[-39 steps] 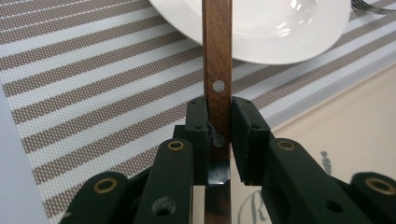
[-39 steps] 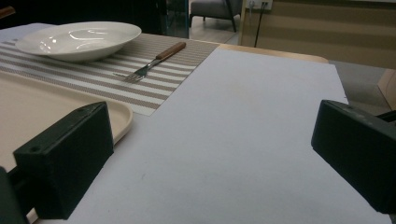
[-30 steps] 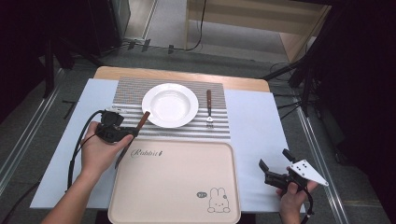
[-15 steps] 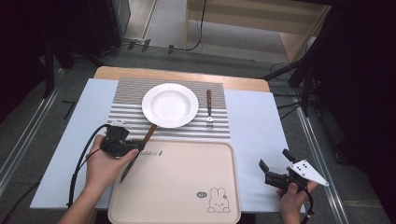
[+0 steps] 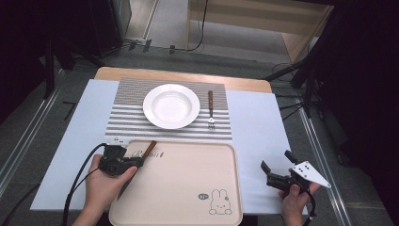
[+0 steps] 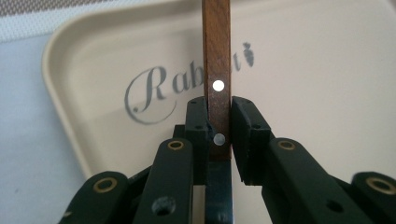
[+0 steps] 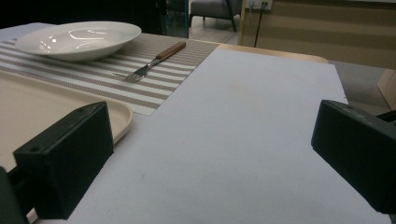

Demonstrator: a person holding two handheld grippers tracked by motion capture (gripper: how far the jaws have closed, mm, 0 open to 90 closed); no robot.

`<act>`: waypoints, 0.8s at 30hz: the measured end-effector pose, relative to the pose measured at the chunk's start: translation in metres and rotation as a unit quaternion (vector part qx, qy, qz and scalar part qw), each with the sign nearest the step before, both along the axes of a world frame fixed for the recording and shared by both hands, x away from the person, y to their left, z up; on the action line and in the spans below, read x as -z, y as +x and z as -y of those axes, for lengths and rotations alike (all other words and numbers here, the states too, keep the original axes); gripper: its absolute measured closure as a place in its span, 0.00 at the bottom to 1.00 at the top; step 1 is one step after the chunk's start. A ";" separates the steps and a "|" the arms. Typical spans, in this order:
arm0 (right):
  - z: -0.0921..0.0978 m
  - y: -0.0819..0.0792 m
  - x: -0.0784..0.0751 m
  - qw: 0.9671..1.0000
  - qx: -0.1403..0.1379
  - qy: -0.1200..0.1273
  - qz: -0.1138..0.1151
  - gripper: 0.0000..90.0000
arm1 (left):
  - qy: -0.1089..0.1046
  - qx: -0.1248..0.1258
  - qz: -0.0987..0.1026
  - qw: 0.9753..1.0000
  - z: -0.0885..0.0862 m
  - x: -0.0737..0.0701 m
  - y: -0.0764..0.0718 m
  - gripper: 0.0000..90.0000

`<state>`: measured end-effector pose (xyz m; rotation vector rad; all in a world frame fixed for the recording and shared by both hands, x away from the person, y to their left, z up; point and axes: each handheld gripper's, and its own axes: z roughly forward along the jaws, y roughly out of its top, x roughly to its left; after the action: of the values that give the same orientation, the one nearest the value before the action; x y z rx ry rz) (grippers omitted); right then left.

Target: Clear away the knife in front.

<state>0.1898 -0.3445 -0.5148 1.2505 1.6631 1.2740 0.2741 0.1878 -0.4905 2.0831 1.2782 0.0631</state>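
A knife with a brown wooden handle (image 6: 217,60) is clamped between the jaws of my left gripper (image 6: 219,109), which grips it where handle meets blade. In the high view my left gripper (image 5: 128,163) hovers over the left edge of the beige rabbit tray (image 5: 188,179). The knife (image 5: 148,148) has its handle pointing to the far right and its blade running back under the hand. My right gripper (image 5: 275,172) is open with nothing in it, low over the white cloth right of the tray; its jaws stand wide apart in the right gripper view (image 7: 210,154).
A white plate (image 5: 171,105) and a wooden-handled fork (image 5: 211,110) lie on the striped placemat (image 5: 122,117) beyond the tray. The right gripper view shows the plate (image 7: 77,35), fork (image 7: 152,60) and tray corner (image 7: 116,116). Table edges drop off left and right.
My left gripper has carried the knife from the placemat's left edge toward the person, to the tray's left rim. The right gripper has stayed still.
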 end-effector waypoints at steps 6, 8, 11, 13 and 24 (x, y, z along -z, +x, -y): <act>0.000 0.000 0.000 1.000 0.000 -0.002 0.000 0.00 | 0.006 -0.006 0.007 1.000 -0.002 0.003 -0.005 0.84; 0.000 0.000 0.000 1.000 0.001 -0.002 0.000 0.00 | 0.011 -0.006 0.012 1.000 -0.001 0.003 -0.007 0.84; 0.000 0.000 0.000 1.000 0.001 -0.002 0.000 0.00 | 0.018 -0.006 0.029 0.999 -0.001 0.004 -0.009 0.84; 0.000 0.000 0.000 1.000 0.001 -0.003 -0.001 0.00 | 0.024 -0.006 0.051 0.998 -0.001 0.003 -0.009 0.77; -0.001 0.001 0.000 1.000 0.003 -0.005 -0.001 0.00 | 0.004 0.099 0.137 0.986 0.014 -0.005 0.002 0.98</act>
<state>0.1903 -0.3437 -0.5150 1.2500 1.6654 1.2596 0.2756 0.1736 -0.4857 2.1114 0.9055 0.2583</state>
